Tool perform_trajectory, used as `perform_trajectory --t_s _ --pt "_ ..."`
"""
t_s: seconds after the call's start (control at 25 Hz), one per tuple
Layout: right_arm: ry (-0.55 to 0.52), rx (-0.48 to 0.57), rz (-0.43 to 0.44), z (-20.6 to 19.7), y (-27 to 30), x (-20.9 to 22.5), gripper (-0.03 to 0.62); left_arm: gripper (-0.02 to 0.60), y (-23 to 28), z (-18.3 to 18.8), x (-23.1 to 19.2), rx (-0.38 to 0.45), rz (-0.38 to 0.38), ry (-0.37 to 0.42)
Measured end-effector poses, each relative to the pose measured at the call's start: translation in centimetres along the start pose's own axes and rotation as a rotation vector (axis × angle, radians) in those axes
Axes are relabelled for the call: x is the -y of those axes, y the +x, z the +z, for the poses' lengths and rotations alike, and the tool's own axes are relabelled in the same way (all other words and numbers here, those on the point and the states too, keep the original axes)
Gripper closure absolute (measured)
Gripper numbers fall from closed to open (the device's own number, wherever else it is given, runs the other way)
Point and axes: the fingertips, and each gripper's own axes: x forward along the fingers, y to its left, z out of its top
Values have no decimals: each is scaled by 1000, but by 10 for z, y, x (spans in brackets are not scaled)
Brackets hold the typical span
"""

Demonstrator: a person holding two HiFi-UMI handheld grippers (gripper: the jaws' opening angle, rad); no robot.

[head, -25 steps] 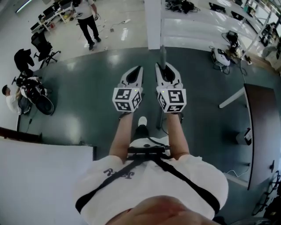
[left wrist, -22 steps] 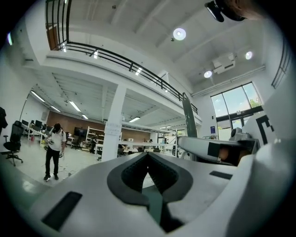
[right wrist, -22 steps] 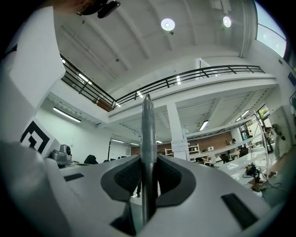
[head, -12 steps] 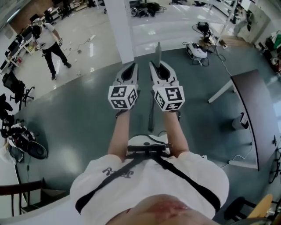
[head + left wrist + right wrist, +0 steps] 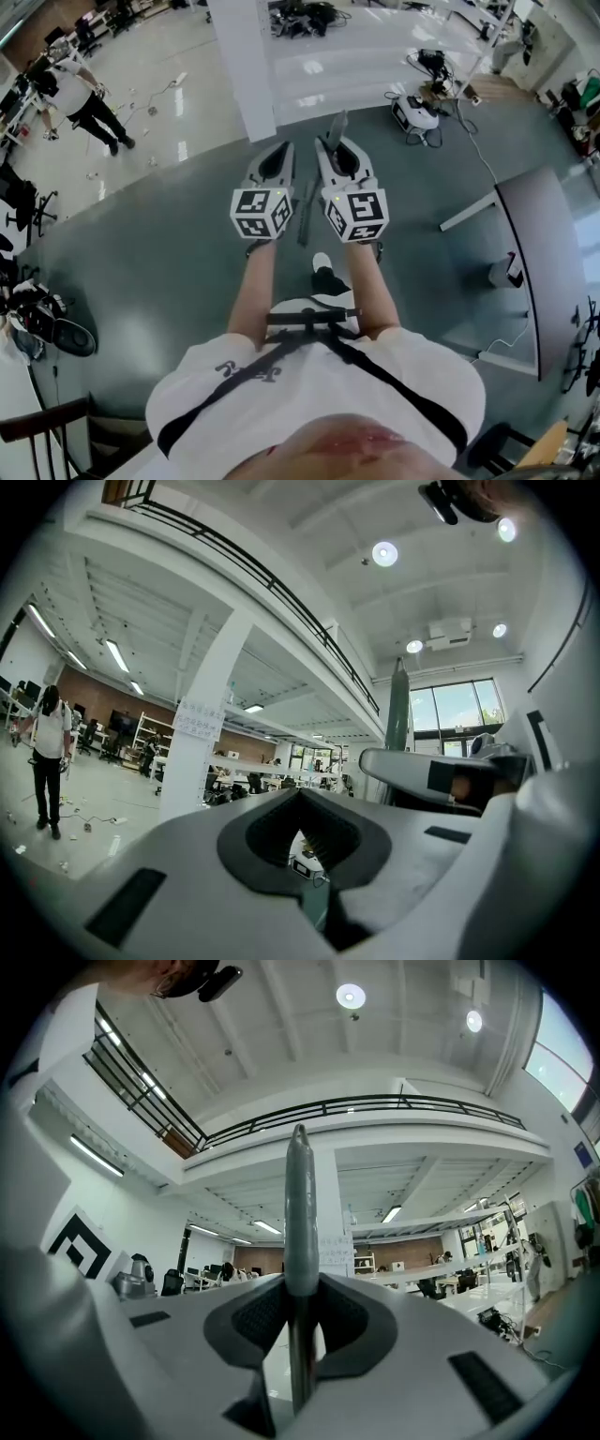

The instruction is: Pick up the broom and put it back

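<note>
The broom's grey handle (image 5: 306,212) stands upright in my right gripper (image 5: 336,150), whose jaws are shut on it. Its top end (image 5: 338,122) pokes up past the jaws; the broom's head is hidden below my arms. In the right gripper view the handle (image 5: 300,1213) runs straight up through the notch of the pads of the right gripper (image 5: 300,1283). My left gripper (image 5: 281,150) is held level beside it, jaws together with nothing between them. In the left gripper view the left gripper (image 5: 300,794) is empty, and the handle (image 5: 397,714) rises beside it at the right.
A white pillar (image 5: 239,66) stands just ahead on the pale floor. A person (image 5: 80,98) stands at far left. A dark table (image 5: 548,253) runs along the right, with gear and cables (image 5: 417,112) on the floor ahead of it. Black bags (image 5: 47,323) lie at the left.
The person carrying both grippers has walked across the grey floor toward the pillar, with the broom still in the right gripper. Both grippers keep the same pose side by side.
</note>
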Motion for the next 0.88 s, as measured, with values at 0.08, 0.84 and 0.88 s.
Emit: perform_trajectory --t_s 0.08,0.84,0.88 --pt "13 0 23 -14 34 14 508 571 28 -4 -22 0 22 6" --pt "59 -39 261 -85 314 124 508 571 256 9 -204 7 276 -2" --pt "45 -52 261 -94 325 122 508 570 261 6 -217 2 280 -11"
